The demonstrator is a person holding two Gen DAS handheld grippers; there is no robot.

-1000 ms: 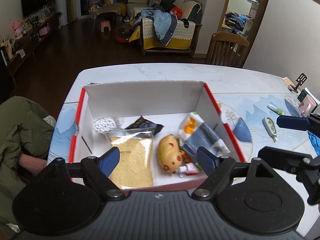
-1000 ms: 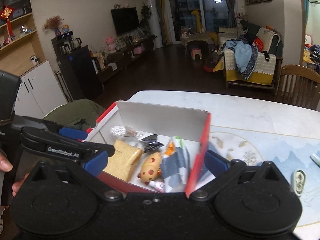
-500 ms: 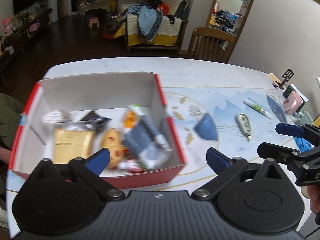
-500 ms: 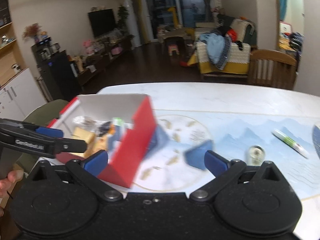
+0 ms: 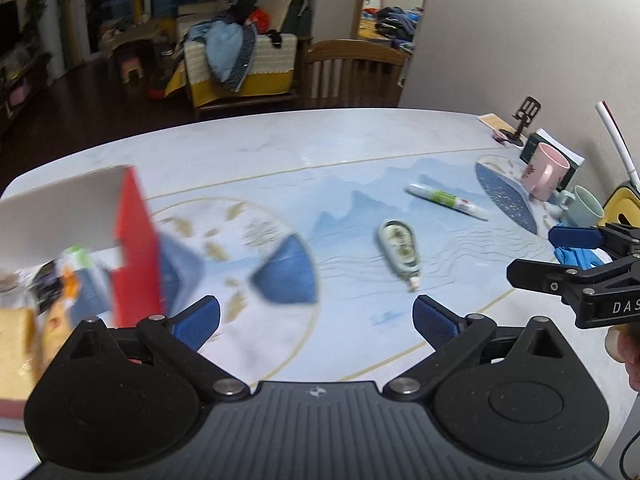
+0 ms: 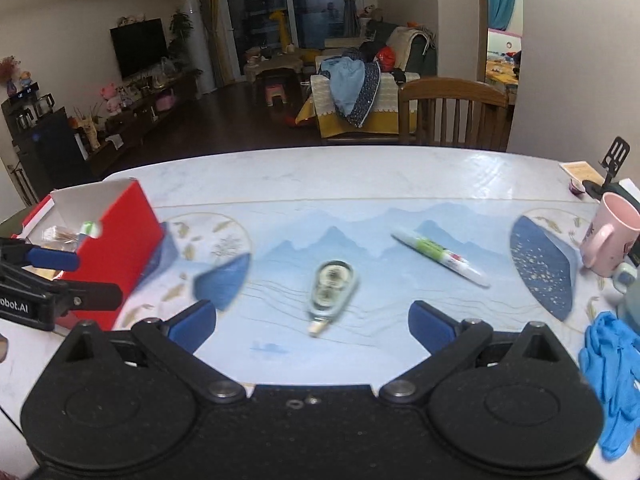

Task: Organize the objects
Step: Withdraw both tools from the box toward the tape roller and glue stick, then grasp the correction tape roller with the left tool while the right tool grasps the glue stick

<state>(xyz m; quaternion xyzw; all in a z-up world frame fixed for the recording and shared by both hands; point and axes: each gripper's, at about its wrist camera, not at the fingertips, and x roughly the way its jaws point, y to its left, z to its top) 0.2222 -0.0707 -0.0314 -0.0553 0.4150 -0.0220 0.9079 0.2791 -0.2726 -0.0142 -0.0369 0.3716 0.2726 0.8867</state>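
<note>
A pale green correction-tape dispenser (image 5: 400, 251) (image 6: 331, 285) lies on the blue-patterned table mat, just ahead of both grippers. A white and green glue pen (image 5: 446, 200) (image 6: 440, 255) lies beyond it to the right. A red cardboard box (image 5: 134, 240) (image 6: 116, 240) holding snack packets stands at the left. My left gripper (image 5: 316, 320) is open and empty, above the mat. My right gripper (image 6: 312, 322) is open and empty, its jaws straddling the space just short of the dispenser.
A pink mug (image 5: 546, 170) (image 6: 610, 236), a pale green mug (image 5: 584, 206) and a black phone stand (image 5: 524, 118) stand at the table's right edge. Blue gloves (image 6: 612, 376) lie at the near right. A wooden chair (image 6: 452, 114) stands behind the table.
Both grippers have swung right, from over the red box to the open mat. The box has slid to the left edge of both views; the dispenser and glue pen are now central.
</note>
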